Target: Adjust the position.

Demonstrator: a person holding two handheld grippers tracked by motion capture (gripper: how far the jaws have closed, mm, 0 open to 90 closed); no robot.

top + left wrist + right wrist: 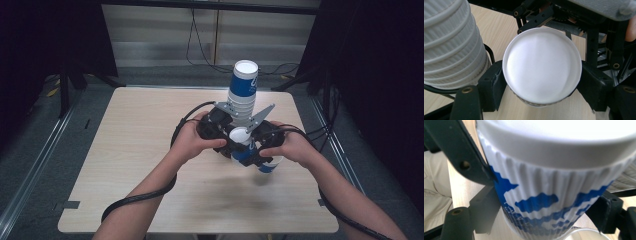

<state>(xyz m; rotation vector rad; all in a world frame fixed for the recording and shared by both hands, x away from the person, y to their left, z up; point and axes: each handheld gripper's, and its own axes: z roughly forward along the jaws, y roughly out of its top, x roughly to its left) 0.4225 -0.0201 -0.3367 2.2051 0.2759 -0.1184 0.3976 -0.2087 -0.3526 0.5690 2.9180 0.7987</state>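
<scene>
Paper cup (541, 67) squeezed between left gripper (541, 82) jaws, mid-frame; right gripper (549, 215) maybe pinching cup below it.

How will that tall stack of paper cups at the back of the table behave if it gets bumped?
The stack of cups is tall, narrow and already leaning, so it would probably tip rather than slide. Being paper, it is likely light, so a small nudge may be enough. The ribbed walls should give some grip, though they would probably crush under a hard squeeze.
</scene>
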